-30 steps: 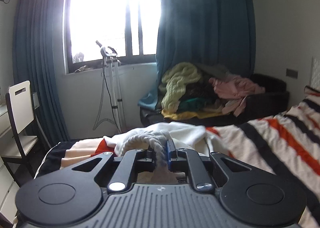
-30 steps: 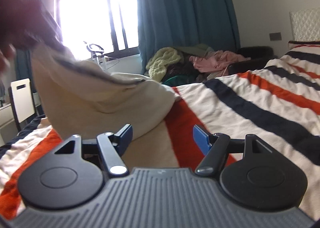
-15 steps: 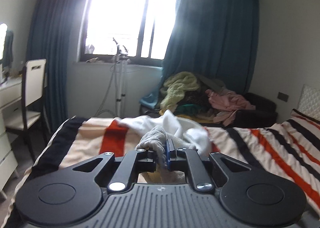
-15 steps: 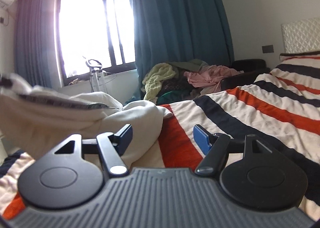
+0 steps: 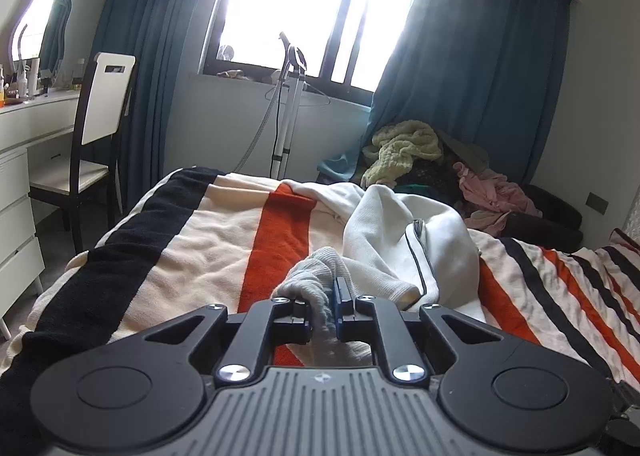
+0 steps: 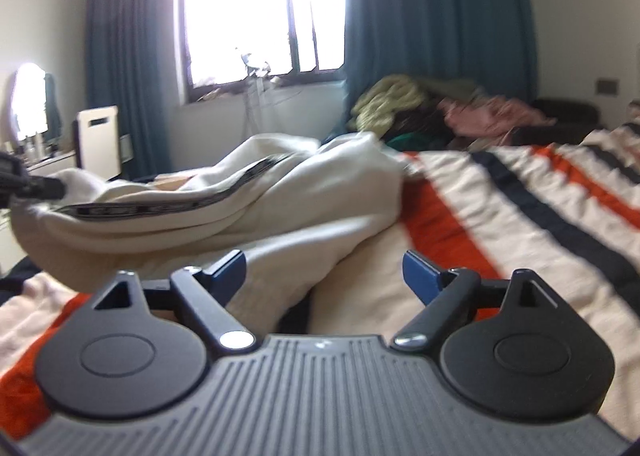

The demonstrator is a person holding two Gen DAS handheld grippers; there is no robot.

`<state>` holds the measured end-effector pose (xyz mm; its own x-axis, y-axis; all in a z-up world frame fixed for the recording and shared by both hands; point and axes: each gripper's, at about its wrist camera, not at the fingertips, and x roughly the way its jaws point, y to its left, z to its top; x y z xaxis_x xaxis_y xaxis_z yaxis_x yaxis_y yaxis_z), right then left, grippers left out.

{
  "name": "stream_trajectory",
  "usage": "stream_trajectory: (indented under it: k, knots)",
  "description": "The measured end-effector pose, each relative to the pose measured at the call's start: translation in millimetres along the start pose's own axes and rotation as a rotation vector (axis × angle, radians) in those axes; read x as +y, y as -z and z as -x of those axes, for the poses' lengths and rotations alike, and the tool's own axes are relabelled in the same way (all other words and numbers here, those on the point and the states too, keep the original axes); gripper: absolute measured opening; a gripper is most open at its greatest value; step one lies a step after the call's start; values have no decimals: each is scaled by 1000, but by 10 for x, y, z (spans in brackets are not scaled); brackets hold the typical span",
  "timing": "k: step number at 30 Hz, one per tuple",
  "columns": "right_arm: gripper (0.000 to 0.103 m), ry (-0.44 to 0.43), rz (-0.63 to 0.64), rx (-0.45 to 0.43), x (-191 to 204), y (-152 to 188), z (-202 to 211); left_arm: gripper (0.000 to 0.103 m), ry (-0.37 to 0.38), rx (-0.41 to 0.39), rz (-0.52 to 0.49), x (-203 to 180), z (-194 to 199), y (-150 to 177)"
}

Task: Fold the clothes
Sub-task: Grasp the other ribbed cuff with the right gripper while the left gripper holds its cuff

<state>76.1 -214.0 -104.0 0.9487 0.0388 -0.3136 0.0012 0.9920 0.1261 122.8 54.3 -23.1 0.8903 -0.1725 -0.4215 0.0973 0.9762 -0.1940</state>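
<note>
Garment: cream sweatshirt (image 5: 400, 244) is lying bunched across the striped blanket (image 5: 192, 252), long axis running from its ribbed cuff (image 5: 316, 276) away toward the window.
Left gripper (image 5: 323, 314): is pinching that cuff, jaws pressed together on the knit.
Right gripper (image 6: 324, 272): jaws have just been opening, now spread wide, pads gripping nothing, cream cloth lying under them.
Key relation: garment's bulk is lying ahead and left of the right gripper, so it looks the nearer one to take a second hold.

A white chair (image 5: 102, 96) stands at the left by a dresser (image 5: 24, 124); blue curtains (image 5: 460, 76) frame the bright window (image 5: 312, 4), a garment steamer (image 5: 290, 104) beneath it at centre.
</note>
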Motion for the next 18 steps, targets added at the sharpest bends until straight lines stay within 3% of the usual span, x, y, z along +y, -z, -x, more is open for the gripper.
stream_trajectory:
  k: [7,18]
  knots:
    - [87,-55,-14,98,138,154,-252,15,-11,42,31,72,-220,-27]
    - [87,-55,-28,191,110,329,-483,16,-27,61,58,68,-253,-37]
